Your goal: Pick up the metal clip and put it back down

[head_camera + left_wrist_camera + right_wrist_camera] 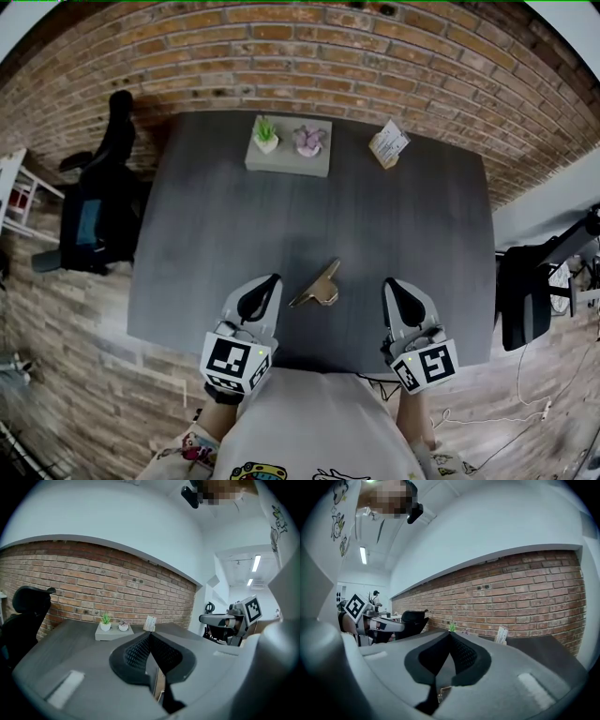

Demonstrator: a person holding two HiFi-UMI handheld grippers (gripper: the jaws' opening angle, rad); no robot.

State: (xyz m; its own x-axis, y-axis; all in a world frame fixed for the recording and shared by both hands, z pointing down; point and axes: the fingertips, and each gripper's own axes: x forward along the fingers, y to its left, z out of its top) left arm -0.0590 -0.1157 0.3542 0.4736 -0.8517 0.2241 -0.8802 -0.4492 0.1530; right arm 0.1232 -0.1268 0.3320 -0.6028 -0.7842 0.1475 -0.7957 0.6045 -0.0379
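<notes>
Grey table (412, 234) bears metal clip (319, 286) and tray (291, 165) holding two plants (265, 134).

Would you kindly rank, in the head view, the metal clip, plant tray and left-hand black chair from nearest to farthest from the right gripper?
1. metal clip, just left of the right gripper.
2. plant tray, at the table's far edge.
3. black chair, beyond the table's left side.
</notes>
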